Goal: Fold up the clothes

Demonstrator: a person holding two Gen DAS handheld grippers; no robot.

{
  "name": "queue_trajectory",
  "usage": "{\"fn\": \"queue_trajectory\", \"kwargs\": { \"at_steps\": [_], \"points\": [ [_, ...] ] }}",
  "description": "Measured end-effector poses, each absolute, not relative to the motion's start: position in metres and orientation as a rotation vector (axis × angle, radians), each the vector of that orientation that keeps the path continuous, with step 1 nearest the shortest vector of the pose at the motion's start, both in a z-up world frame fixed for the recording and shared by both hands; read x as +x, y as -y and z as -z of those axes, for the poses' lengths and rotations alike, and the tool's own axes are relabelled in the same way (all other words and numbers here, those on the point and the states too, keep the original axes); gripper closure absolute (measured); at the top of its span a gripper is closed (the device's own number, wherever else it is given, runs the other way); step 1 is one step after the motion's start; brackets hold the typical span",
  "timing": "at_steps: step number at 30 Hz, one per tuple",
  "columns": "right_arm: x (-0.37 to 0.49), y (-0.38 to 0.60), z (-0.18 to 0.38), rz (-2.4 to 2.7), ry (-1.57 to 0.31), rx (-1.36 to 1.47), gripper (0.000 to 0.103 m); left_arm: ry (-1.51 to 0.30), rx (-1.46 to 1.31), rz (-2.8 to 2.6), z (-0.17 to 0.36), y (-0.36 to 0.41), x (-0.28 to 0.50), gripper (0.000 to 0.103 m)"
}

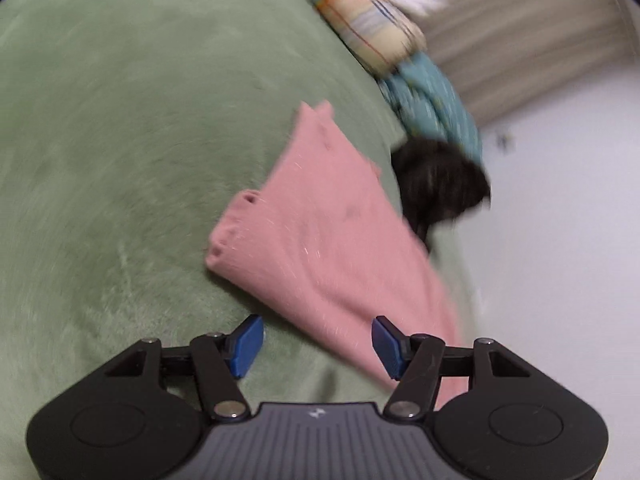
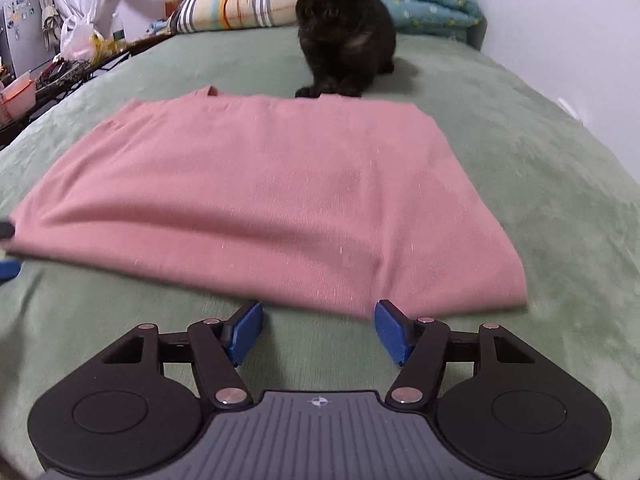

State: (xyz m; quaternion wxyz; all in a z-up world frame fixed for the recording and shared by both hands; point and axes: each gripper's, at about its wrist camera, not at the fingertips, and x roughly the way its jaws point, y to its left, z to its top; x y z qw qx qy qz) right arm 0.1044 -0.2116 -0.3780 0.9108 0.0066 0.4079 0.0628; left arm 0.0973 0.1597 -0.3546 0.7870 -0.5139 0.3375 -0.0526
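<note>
Pink garment (image 2: 272, 196) spread flat on a green bedspread (image 2: 540, 184), already folded into a broad rectangle with layered edges showing at one end in the left wrist view. Right gripper (image 2: 318, 330) poised just short of the near hem, blue pads standing apart with only bedspread between them, nothing held. Left gripper (image 1: 318, 346) likewise parted and empty, angled over a corner of the same cloth, one pad above pink fabric and the other above green; contact with the fabric impossible to confirm through the blur. Step in hand, by the look of it: reaching in for the near edge ahead of another fold. Next move likely calling for both claws to pinch the hem near its two corners, lift together and carry it toward the far edge, keeping the layers aligned so the earlier fold stays put. Black cat (image 2: 344, 36) seated at the far edge of the garment, front paws at or on the fabric line, a probable obstacle to any fold landing there. Striped pillow (image 2: 236, 0) and blue quilt (image 2: 432, 0) stacked beyond the cat. Wall close along the right side of the bed; cluttered shelf (image 2: 52, 76) off the left side. Open bedspread wide on both flanks and in front.
</note>
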Motion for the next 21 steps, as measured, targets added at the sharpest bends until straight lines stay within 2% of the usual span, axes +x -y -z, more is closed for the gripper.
{"fn": "queue_trajectory", "kwargs": {
  "at_steps": [5,6,8,9,10,12,15,21],
  "points": [
    [0.087,0.232,0.374,-0.122,-0.850,0.161,0.040,-0.557,-1.350,-0.055,0.370,-0.164,0.092,0.045],
    [0.088,0.233,0.373,-0.117,-0.855,0.180,0.040,-0.545,-1.358,-0.080,0.370,-0.162,0.095,0.049],
    [0.091,0.233,0.369,-0.112,-0.871,0.209,0.040,-0.547,-1.349,-0.109,0.371,-0.158,0.099,0.073],
    [0.094,0.233,0.366,-0.118,-0.879,0.225,0.040,-0.552,-1.348,-0.119,0.372,-0.156,0.101,0.099],
    [0.098,0.232,0.362,-0.126,-0.887,0.242,0.041,-0.558,-1.347,-0.129,0.372,-0.156,0.100,0.096],
    [0.114,0.226,0.345,-0.197,-0.876,0.315,0.041,-0.563,-1.322,-0.146,0.371,-0.155,0.097,0.096],
    [0.162,0.190,0.303,-0.414,-0.893,0.392,0.040,-0.543,-1.062,-0.113,0.340,-0.140,0.096,0.097],
    [0.250,0.053,0.274,-0.678,-1.145,0.279,0.040,-0.468,-0.789,0.064,0.299,-0.107,0.111,0.097]
  ]
}}
